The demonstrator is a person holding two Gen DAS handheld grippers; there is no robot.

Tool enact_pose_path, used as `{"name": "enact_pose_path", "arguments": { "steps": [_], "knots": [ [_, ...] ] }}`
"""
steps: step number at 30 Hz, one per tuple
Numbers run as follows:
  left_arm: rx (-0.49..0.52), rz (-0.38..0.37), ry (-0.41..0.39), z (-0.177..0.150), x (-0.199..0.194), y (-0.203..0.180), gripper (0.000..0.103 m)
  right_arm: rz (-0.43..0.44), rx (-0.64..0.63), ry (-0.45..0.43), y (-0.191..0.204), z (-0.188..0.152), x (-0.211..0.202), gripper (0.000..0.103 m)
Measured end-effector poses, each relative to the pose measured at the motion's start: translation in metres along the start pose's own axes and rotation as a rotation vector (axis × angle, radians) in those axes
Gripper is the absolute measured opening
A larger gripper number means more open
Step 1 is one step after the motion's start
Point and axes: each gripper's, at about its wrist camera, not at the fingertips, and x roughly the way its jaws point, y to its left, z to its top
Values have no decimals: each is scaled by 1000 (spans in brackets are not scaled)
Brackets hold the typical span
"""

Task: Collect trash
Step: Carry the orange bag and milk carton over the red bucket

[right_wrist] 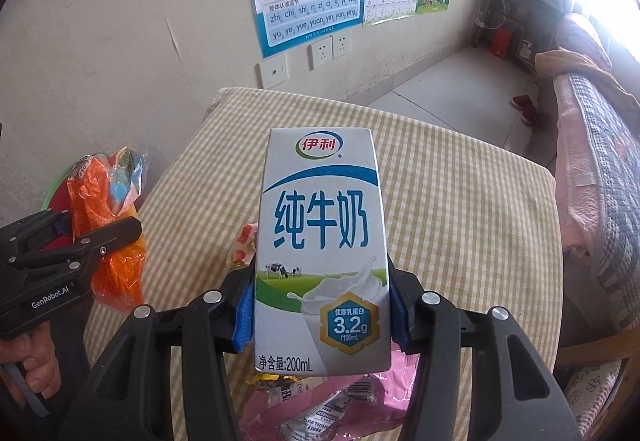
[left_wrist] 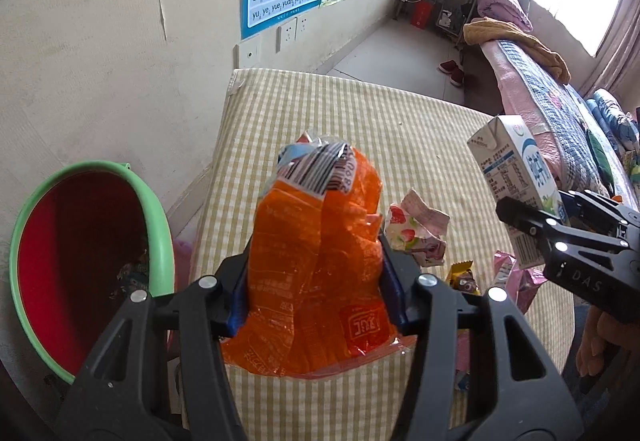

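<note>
— Left-wrist view first: what sits at nine o'clock?
— A green-rimmed bin (left_wrist: pixel 90 265) with a red inside, beside the checked table (left_wrist: pixel 420 145). Something dark lies in it, too dim to name.
— And the left gripper (left_wrist: pixel 316 281)?
— Its jaws grasp an orange wrapper (left_wrist: pixel 320 249), lifted clear of the cloth. At three o'clock lie a strawberry wrapper (left_wrist: pixel 416 233) and pink packets (left_wrist: pixel 516 277).
— Right-wrist view?
— The right gripper (right_wrist: pixel 322 305) clamps a milk carton (right_wrist: pixel 322 241) upright above the table, pink wrappers (right_wrist: pixel 332 397) under it at six o'clock.
</note>
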Motion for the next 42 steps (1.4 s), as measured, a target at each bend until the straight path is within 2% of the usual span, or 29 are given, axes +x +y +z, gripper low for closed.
{"name": "enact_pose_path", "arguments": {
  "steps": [9,19,31,42],
  "knots": [
    [-54,13,-47,-11,-36,23,51,11,-47,-31,33,2,-23,50],
    [-134,56,-96,-24,-71,74,51,50,-133,-53,92,12,-32,50],
    [-248,125,-133,-41,-100,150,51,129,-256,-50,183,29,-18,50],
    [-345,163,-137,-52,-105,212,51,210,-333,-24,251,43,8,50]
  ]
}}
